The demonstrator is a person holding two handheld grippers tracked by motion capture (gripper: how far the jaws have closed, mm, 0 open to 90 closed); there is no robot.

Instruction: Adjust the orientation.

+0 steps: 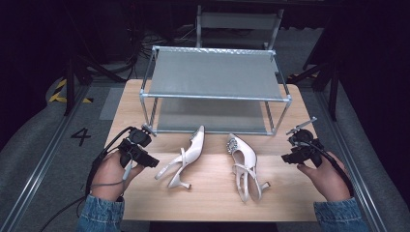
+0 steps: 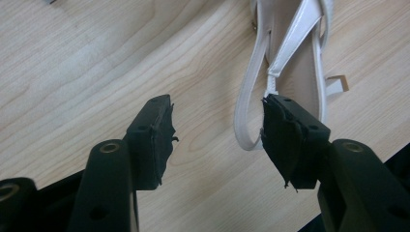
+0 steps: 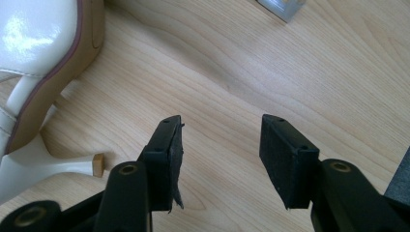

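Two white slingback heeled shoes lie on the wooden table (image 1: 212, 193). The left shoe (image 1: 186, 155) rests on its side, its heel toward me. The right shoe (image 1: 244, 162) lies with its jewelled toe pointing to the rack. My left gripper (image 1: 153, 162) hovers open just left of the left shoe; in its own view the left gripper (image 2: 217, 128) has bare wood between the jaws, and the shoe's strap (image 2: 251, 92) passes by the right jaw. My right gripper (image 1: 285, 158) stands open to the right of the right shoe; the right gripper (image 3: 220, 145) frames empty table, with the shoe's heel (image 3: 53, 164) at left.
A two-tier metal shoe rack (image 1: 215, 75) with grey fabric shelves stands at the back of the table; one foot of it (image 3: 280, 7) shows in the right gripper view. A metal frame and cables sit on the floor behind. Table edges lie close to both hands.
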